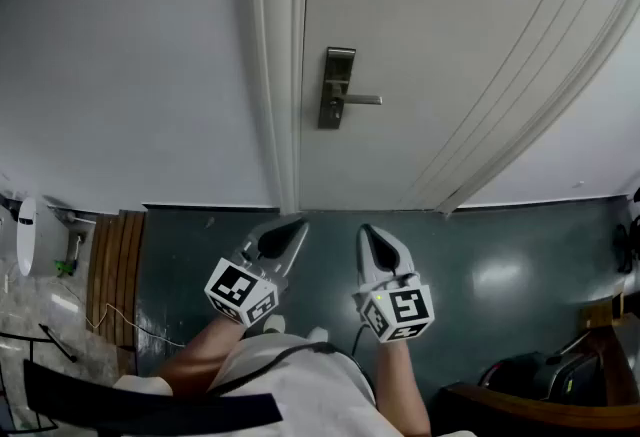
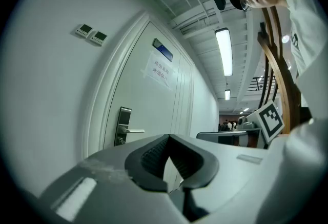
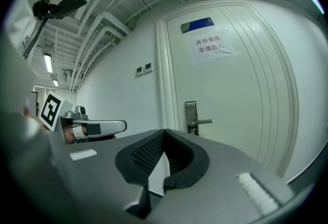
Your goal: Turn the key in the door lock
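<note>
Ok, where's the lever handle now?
In the head view, the lever handle sits upper centre on a metal lock plate at the white door's left edge, beside the frame.

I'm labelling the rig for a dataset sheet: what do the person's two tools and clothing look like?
Both the left tool and right tool have pale grey, tapering shells with dark ribbed pads inside. Each carries a white cube with black square markers. A thin dark cable trails from the right one. The person wears a white top crossed by a dark strap.
</note>
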{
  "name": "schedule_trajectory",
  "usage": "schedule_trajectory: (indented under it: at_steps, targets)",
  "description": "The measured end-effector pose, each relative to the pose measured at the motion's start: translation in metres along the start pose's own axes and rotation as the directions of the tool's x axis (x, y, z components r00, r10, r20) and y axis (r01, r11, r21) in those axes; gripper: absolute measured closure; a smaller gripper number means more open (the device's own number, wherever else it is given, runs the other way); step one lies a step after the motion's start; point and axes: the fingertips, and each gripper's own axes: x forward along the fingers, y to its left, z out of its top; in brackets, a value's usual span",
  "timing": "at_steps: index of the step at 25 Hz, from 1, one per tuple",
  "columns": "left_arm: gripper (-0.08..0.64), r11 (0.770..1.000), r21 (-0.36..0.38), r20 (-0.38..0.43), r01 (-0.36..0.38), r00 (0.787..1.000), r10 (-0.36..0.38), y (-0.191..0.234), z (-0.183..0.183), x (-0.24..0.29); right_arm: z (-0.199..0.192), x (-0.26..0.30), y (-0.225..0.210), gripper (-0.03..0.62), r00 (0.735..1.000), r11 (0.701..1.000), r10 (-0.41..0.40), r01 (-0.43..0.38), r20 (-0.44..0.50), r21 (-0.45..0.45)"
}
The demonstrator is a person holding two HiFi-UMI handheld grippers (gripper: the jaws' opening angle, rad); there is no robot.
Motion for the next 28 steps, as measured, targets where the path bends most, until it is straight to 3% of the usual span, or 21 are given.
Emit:
schedule_trajectory:
  at_steps: [28]
  targets:
    - [0.555, 0.996, 0.016, -0.033, -0.084, 0.996, 0.085, -0.033, -0.024, 0.022, -0.031, -0.025, -0.042, 0.584, 0.996, 0.997, 0.075, -0.074, -0.043, 0.026]
